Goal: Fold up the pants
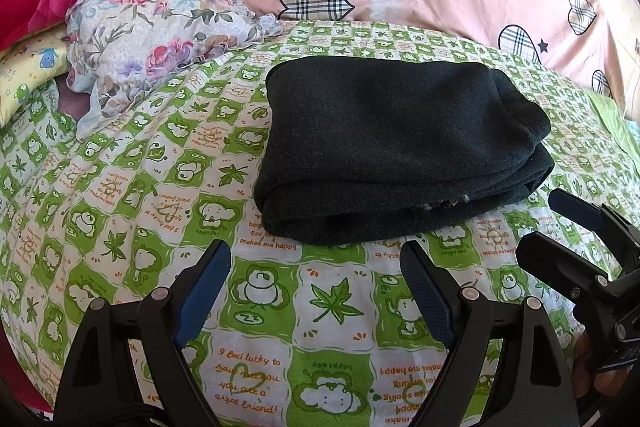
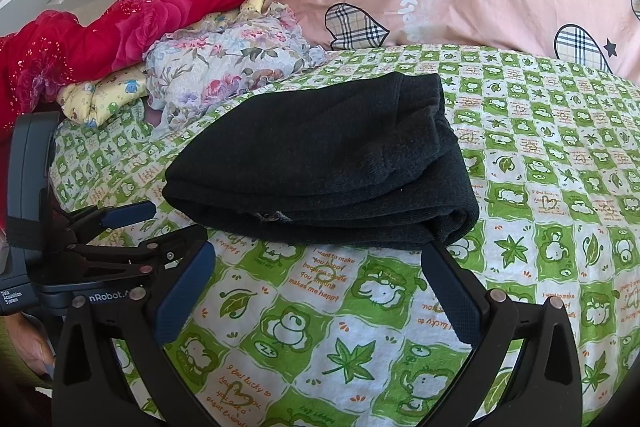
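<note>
Bright, sharp daylight (fisheye-warped edges)

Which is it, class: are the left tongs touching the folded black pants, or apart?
Apart. The left wrist view shows green checked sheet between the open left tongs and the pants.

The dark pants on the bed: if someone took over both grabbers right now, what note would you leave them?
Left gripper: open, empty, just short of the pants.
Right gripper: open, empty, also at the bundle's near edge.
Pants: stacked in a compact layered bundle on the green patterned sheet, touched by neither gripper.
Done: folding looks complete.
Left: probably only tidying, if anything.
</note>
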A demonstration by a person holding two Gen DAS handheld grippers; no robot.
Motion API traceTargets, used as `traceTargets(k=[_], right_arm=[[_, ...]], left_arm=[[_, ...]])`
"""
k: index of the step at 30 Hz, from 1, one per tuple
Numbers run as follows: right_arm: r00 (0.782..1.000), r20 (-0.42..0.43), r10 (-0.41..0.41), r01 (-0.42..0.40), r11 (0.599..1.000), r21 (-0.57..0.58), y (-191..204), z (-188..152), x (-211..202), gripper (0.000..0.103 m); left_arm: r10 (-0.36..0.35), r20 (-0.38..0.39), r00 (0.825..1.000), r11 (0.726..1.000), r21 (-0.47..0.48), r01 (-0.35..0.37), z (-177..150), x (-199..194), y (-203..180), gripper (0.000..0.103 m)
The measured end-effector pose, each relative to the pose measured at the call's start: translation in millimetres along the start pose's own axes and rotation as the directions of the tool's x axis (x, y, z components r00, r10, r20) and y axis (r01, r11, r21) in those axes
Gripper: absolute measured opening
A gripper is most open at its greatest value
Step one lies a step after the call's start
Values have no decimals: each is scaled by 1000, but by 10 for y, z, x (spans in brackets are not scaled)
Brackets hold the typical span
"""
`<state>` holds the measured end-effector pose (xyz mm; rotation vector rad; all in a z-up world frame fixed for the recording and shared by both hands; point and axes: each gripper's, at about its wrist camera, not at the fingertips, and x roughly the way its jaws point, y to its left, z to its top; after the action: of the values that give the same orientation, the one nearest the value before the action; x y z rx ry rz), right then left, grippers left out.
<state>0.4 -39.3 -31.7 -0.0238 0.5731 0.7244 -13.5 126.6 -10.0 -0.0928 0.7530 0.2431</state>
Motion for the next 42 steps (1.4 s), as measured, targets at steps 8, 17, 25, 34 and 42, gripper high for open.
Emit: traceTargets(k=[8,17,25,34,42], right_arm=[[1000,-3,-2,2,1000,-1,-2,-6,7,103],[1000,-8,-2,2,1000,-5,-9,-12,16,103],[1000,-9,0,0,1000,-7,-16,-13,14,103],[1000,-17,-14,13,1000,-4,-33,5,16,103],[1000,-12,-8,8,1000,3,-42,34,-15,103]], left_arm=[[-3,-1,1000,1000,3,3,0,1,2,87],[-6,1,1000,1000,0,6,-1,-4,6,87],[1,5,1000,1000,3,-1,0,-16,7,87],[-16,14,1000,1000,2,16,53,-70,-1,87],[-21,24,999,999,31,21,64,-120,-76,87]])
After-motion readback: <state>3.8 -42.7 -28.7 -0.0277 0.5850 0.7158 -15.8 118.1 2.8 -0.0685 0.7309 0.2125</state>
